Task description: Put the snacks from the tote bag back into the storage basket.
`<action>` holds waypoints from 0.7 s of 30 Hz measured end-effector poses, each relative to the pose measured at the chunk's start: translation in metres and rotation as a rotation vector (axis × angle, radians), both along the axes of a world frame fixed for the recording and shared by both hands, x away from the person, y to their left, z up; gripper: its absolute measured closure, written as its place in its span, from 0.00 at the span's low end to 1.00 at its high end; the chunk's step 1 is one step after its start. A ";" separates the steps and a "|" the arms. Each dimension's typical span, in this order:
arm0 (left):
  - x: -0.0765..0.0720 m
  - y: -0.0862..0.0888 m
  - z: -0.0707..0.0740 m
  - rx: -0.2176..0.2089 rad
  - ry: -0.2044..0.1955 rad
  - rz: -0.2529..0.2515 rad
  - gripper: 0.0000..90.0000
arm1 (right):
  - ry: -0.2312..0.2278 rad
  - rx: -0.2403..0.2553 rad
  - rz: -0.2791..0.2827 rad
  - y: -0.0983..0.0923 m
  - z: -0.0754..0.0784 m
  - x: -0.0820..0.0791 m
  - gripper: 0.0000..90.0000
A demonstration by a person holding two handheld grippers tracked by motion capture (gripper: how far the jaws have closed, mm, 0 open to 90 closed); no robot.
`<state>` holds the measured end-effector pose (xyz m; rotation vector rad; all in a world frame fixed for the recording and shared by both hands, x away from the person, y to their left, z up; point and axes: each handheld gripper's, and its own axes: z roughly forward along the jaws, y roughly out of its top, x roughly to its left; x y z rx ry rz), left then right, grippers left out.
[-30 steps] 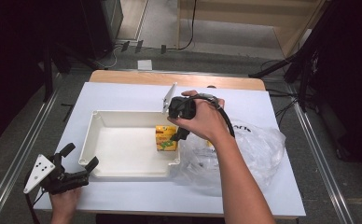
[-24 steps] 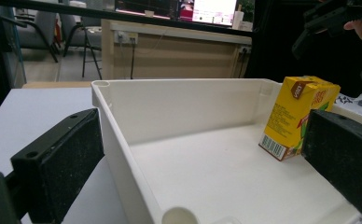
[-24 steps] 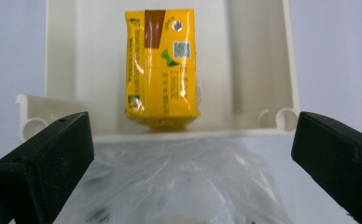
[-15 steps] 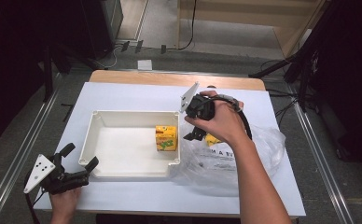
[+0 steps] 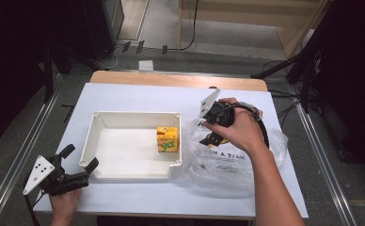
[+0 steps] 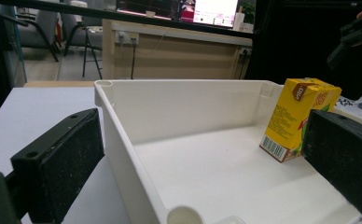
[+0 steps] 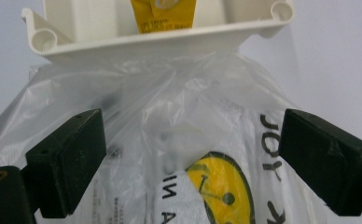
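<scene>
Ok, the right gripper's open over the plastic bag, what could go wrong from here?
The right gripper hangs open over the thin, crumpled plastic bag; closing may pinch only film, so it could slip or tear. The bag lies against the white tray, so pulling might nudge the tray. The yellow juice carton stands near that wall and might topple.

Both grippers black w/ flat rectangular jaw pads, small screw holes near pad ends. Left gripper [image 5: 75,165] carries grey 3-cornered plate w/ dark dots; right gripper [image 5: 208,137] same plate, black cable looping. Forearms bare, no sleeves.
</scene>
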<state>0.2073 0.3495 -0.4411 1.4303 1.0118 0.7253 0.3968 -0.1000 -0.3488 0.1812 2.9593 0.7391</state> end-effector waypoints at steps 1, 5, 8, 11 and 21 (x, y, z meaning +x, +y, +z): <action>0.000 0.000 0.000 0.000 0.001 0.001 0.00 | 0.003 -0.001 -0.008 -0.003 -0.001 -0.001 0.10; 0.000 0.000 0.000 0.004 0.001 0.001 0.00 | -0.001 0.005 -0.023 -0.015 -0.005 -0.003 0.11; 0.000 0.000 0.000 0.004 0.001 0.000 0.00 | 0.001 0.008 -0.034 -0.023 -0.007 -0.006 0.12; 0.000 0.000 0.000 0.000 0.001 0.002 0.00 | 0.012 0.006 -0.053 -0.031 -0.010 -0.009 0.12; 0.000 0.001 0.000 -0.004 0.004 0.005 0.00 | 0.011 0.024 -0.089 -0.060 -0.018 -0.018 0.15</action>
